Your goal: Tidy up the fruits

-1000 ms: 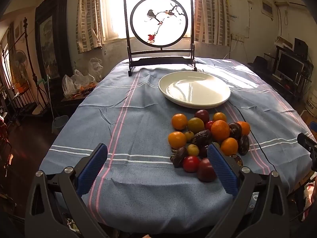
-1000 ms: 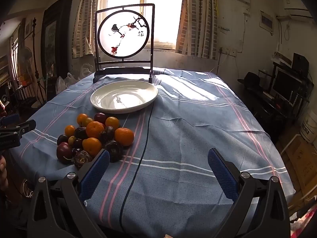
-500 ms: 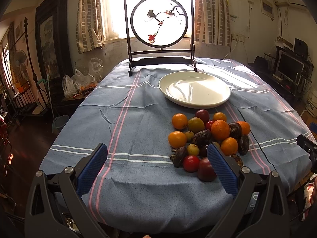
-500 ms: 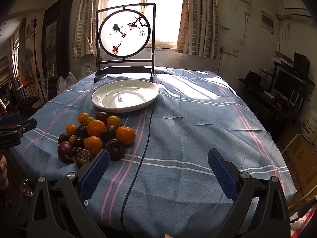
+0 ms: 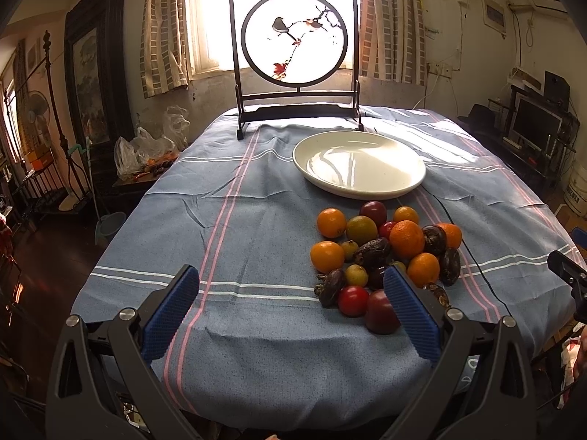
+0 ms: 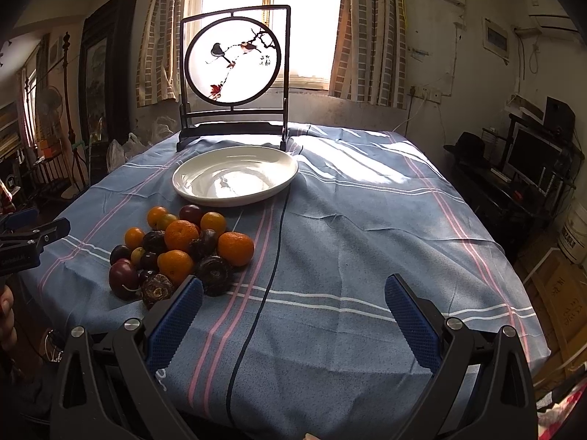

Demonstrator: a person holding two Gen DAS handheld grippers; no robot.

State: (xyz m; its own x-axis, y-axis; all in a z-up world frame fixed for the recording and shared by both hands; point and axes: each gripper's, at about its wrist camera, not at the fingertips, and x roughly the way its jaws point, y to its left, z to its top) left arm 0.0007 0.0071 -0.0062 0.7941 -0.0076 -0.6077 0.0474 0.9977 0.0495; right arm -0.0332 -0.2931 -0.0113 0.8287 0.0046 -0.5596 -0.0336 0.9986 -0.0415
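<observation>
A pile of fruit (image 5: 385, 253) lies on the blue striped tablecloth: oranges, red and dark plums, small yellow-green fruits and wrinkled dark ones. The same pile of fruit (image 6: 179, 247) shows at the left in the right wrist view. Behind it stands an empty white plate (image 5: 359, 163), the same white plate (image 6: 234, 176) seen from the right. My left gripper (image 5: 291, 300) hovers open at the table's near edge, its right finger just in front of the pile. My right gripper (image 6: 293, 306) is open too, to the right of the pile, with nothing between its fingers.
A dark framed round screen with painted birds (image 5: 295, 47) stands at the table's far edge. A black cable (image 6: 273, 260) runs across the cloth past the plate. Furniture and a monitor (image 6: 532, 157) fill the room's right side; bags (image 5: 143, 150) sit at the left.
The right gripper's view has shifted slightly right and closer to the table. The left gripper has barely moved. Both stay open.
</observation>
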